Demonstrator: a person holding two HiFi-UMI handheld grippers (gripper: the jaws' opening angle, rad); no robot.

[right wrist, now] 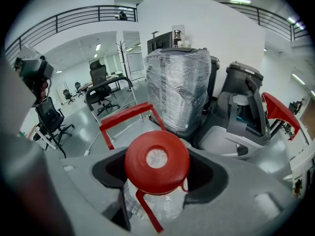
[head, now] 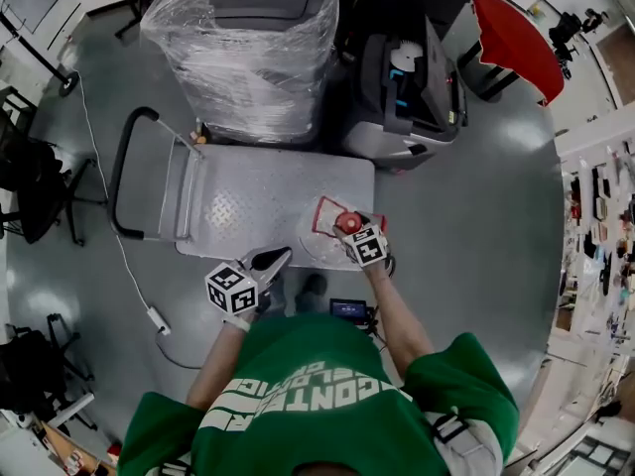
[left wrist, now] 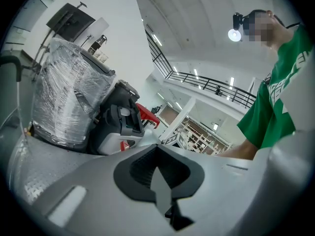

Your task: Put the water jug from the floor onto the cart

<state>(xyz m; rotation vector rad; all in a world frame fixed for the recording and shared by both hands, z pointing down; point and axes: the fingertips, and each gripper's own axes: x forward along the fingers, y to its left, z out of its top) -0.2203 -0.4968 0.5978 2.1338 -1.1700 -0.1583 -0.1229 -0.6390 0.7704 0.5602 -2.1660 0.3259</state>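
Observation:
The water jug [head: 334, 228] is clear plastic with a red cap [right wrist: 156, 162] and a red carry handle [right wrist: 127, 115]. It sits at the near right corner of the grey flat cart [head: 258, 196]; I cannot tell whether it rests on the deck or hangs. My right gripper [head: 355, 234] is shut on the jug's neck just under the cap, and its jaws [right wrist: 157, 183] wrap both sides. My left gripper [head: 270, 260] hovers at the cart's near edge, left of the jug and apart from it. In its own view the left gripper [left wrist: 160, 181] is shut with nothing between the jaws.
A shrink-wrapped machine [head: 248, 38] and a grey-black machine [head: 407, 87] stand right behind the cart. The cart's black push handle [head: 124, 167] is at its left end. A cable with a white adapter [head: 157, 317] and a small screen device [head: 349, 310] lie on the floor near my feet.

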